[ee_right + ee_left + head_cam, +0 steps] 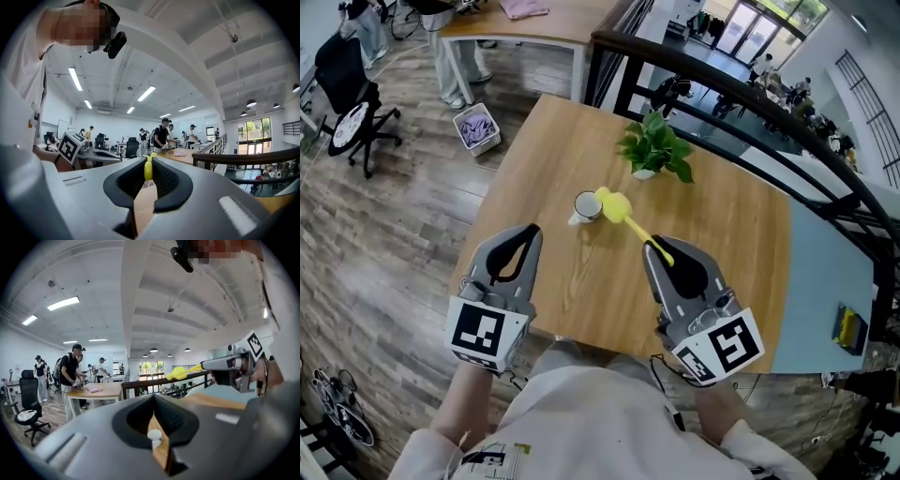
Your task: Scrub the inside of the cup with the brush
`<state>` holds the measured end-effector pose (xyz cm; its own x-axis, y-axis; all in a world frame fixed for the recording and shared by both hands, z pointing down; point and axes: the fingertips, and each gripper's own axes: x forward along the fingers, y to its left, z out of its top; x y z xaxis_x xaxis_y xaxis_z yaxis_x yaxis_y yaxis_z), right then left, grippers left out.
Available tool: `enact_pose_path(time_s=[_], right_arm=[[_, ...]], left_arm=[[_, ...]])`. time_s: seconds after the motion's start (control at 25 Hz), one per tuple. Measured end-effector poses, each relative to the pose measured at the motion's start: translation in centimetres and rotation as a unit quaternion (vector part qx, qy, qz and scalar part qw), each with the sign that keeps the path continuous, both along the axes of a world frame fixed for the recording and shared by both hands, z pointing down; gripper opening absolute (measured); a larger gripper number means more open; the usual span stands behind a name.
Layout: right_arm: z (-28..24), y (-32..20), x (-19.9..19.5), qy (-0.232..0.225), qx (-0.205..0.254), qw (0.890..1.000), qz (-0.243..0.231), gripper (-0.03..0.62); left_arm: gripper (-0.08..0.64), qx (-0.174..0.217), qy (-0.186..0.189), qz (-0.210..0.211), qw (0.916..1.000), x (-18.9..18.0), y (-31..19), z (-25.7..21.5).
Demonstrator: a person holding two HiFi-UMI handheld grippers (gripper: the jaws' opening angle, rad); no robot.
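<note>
Observed nearest: left gripper (528, 232), fingers (89, 432) pressed together, empty; right gripper (652, 247) fingers pinching brush (616, 206) handle. Located cup (586, 207) mid-counter (722, 234), brush head by rim. Judged pre-scrub. Next: steady cup, insert head.

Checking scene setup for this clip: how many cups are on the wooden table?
1. The small white cup stands near the middle of the light wooden table, beside the head of the yellow brush, nearer the person than the green potted plant. None looks hidden.
</note>
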<state>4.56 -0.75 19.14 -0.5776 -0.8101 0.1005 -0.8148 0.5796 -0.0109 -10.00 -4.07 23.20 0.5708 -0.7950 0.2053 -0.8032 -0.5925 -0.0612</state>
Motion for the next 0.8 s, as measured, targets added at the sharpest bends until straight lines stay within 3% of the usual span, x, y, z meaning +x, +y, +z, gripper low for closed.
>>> enact_pose_path(time_s=[0.24,0.4,0.56,0.8], right_arm=[[1.5,-2.1,0.0,0.017,-0.017,1.000,-0.001,0.033],[2.4,-3.6,1.2,0.000,-0.031,0.999,-0.006,0.032],[3.6,-5.2,2.3,0.014,-0.047,0.999,-0.013,0.032],[6.3,-7.5,2.3,0.077,-0.055,0.994,-0.054,0.033]], left_arm=[[0.002,-0.010,-0.001,0.014,0.9999,0.3,-1.4,1.8],[0.003,-0.031,-0.005,0.017,0.9993,1.3,-1.7,3.0],[0.005,-0.021,-0.042,0.033,0.9984,2.6,-2.7,4.2],[0.071,-0.048,-0.108,0.069,0.9906,5.0,-4.7,9.4]])
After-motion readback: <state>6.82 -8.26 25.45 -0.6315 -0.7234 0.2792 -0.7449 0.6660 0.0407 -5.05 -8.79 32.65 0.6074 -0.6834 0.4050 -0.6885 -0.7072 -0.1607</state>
